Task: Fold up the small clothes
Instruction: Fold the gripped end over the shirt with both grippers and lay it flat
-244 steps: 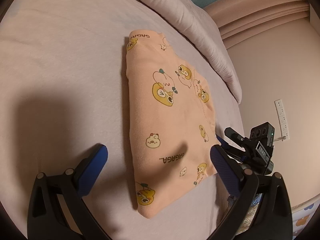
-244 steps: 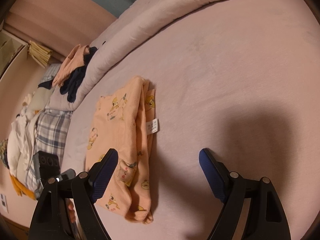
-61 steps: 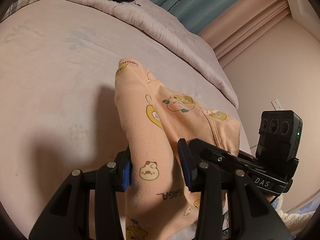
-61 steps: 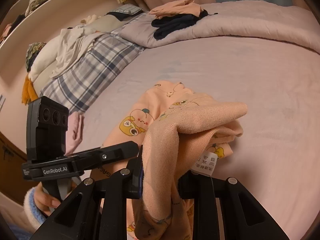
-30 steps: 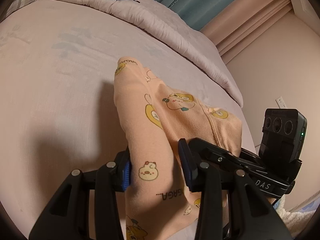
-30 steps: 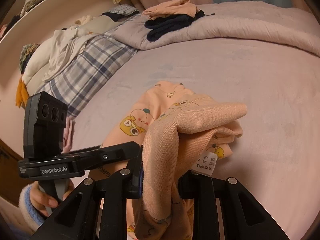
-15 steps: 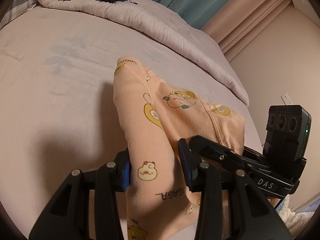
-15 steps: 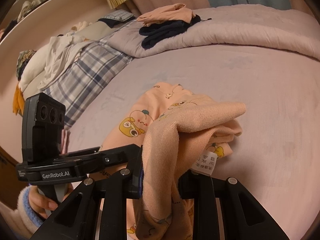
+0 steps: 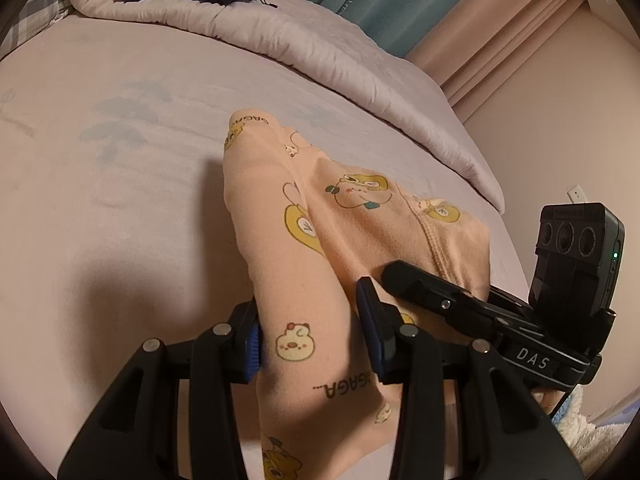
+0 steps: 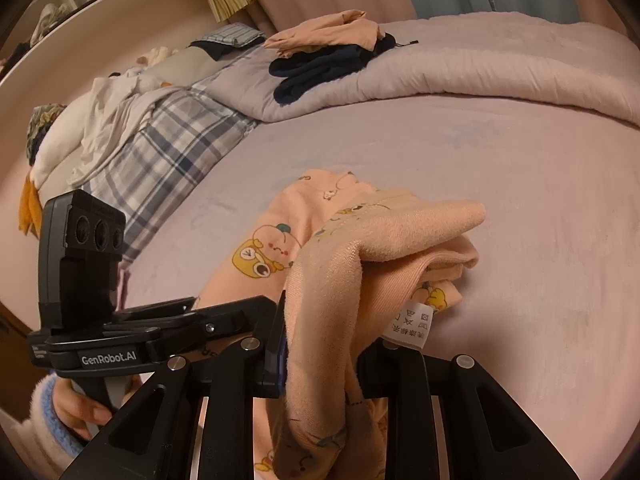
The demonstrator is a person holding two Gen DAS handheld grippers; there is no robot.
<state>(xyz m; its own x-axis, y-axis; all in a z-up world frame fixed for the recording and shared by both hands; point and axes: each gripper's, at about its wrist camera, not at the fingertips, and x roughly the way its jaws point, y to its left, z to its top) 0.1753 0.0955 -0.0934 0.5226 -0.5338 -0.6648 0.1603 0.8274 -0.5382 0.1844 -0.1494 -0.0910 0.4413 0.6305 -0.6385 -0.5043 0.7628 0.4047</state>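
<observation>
- The bed, under a pale pink sheet, is the working surface; its open middle leaves room to lay a garment flat.
- A rolled duvet lies along the far edge with a dark garment and a peach one piled on top, probably set aside there to keep the middle free.
- A plaid blanket and white bedding are heaped at the left in the right wrist view, well apart from the work.
- The peach garment, printed with yellow cartoon animals, is the piece being folded. Its near end is lifted off the sheet by both grippers while its far end rests on the bed, so the raised part can be carried over the rest.
- The left gripper is clenched on one bunched near corner, the blue pads pressing the cloth from both sides.
- The right gripper is clamped on a thicker wad at the other near corner; one pad is hidden behind the fabric.
- A white care label hangs from the wad, its print too small to read.
- How many layers each gripper holds cannot be made out, and the garment's lowest part is cut off by the frame edge.
</observation>
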